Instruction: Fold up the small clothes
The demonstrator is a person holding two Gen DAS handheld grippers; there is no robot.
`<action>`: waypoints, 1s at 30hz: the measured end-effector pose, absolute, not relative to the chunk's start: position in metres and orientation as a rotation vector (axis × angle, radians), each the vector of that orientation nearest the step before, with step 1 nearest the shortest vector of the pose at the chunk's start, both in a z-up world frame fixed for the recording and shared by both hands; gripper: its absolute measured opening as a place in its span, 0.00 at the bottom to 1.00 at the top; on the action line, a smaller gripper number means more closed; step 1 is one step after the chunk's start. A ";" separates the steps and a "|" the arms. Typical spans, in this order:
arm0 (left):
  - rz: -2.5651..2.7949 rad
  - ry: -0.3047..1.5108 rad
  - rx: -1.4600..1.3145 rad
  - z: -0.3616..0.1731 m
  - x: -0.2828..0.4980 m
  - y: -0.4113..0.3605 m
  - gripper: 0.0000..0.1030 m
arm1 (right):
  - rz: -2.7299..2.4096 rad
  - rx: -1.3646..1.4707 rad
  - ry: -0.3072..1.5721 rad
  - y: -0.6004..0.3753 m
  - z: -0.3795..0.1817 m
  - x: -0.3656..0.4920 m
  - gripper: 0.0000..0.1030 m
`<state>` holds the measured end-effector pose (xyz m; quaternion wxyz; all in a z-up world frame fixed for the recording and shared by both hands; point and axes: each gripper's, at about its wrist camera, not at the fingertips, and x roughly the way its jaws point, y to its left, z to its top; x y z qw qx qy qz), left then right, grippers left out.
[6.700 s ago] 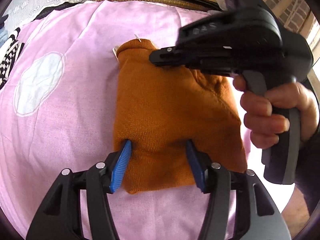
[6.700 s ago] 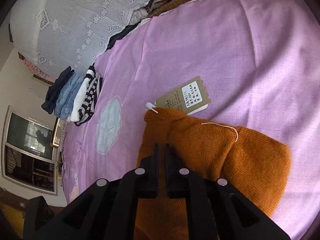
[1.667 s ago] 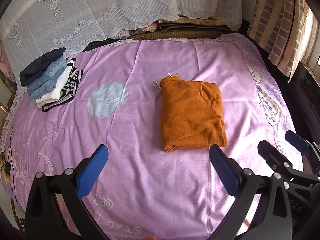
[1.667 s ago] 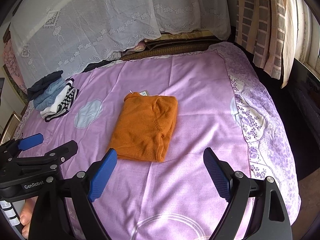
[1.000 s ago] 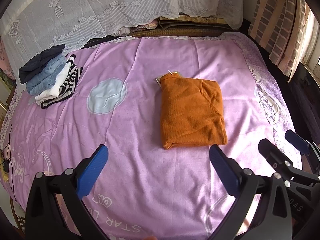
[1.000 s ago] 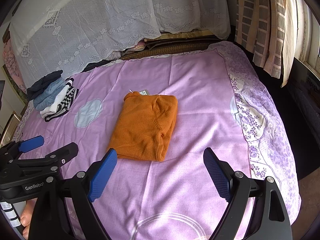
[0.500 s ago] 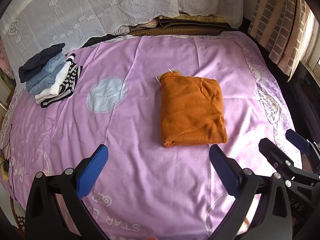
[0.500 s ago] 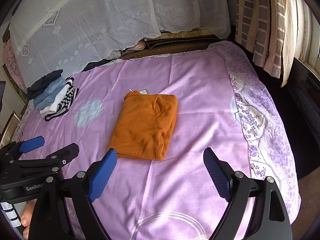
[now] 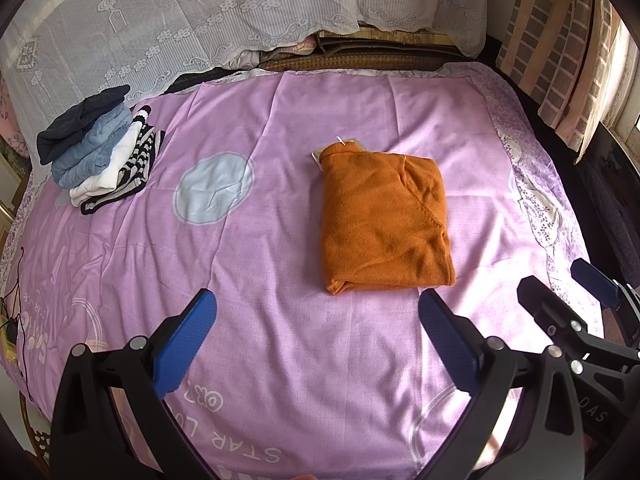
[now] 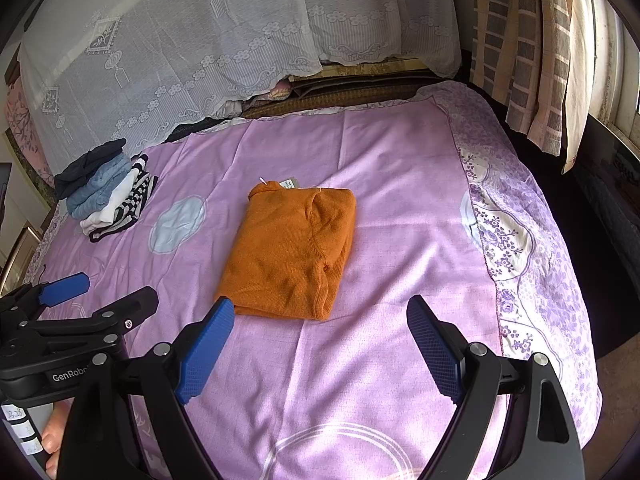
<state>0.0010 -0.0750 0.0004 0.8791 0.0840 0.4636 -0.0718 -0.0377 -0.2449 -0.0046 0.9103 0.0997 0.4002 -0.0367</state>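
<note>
Nearest to us, our left gripper (image 9: 316, 320) hangs above the pink bedsheet (image 9: 280, 340) with its blue pads (image 9: 186, 338) spread wide and nothing between them. Our right gripper (image 10: 320, 336) hangs the same way, jaws wide apart and empty. In the left wrist view the right gripper shows at 4 o'clock; in the right wrist view the left one sits at 8 o'clock, with part of a hand (image 10: 54, 444) on its handle at the lower left edge.

Just past the fingertips, toward 12 o'clock, lies the orange sweater (image 9: 384, 220), folded into a neat rectangle and flat on the sheet, touching neither gripper. A paper tag (image 10: 289, 183) peeks out at its far edge, by the collar.

Further off, at about 10 o'clock, a pale blue circle (image 9: 214, 188) is printed on the sheet, and beyond it stands a stack of folded clothes (image 9: 96, 152): dark on top, then blue, white, and black-and-white striped at the bottom. It is well apart from the sweater.

Farthest, at 12 o'clock, a white lace cover (image 9: 224, 16) drapes over the head of the bed, and checked curtains (image 10: 536, 48) hang at 2 o'clock.
</note>
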 end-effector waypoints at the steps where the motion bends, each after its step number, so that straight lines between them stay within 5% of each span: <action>1: -0.150 0.966 0.175 0.000 0.001 -0.075 0.96 | -0.075 0.206 0.826 -0.245 -0.005 -0.038 0.86; 30: -0.153 0.974 0.177 -0.004 -0.001 -0.076 0.96 | -0.072 0.206 0.827 -0.249 -0.005 -0.035 0.86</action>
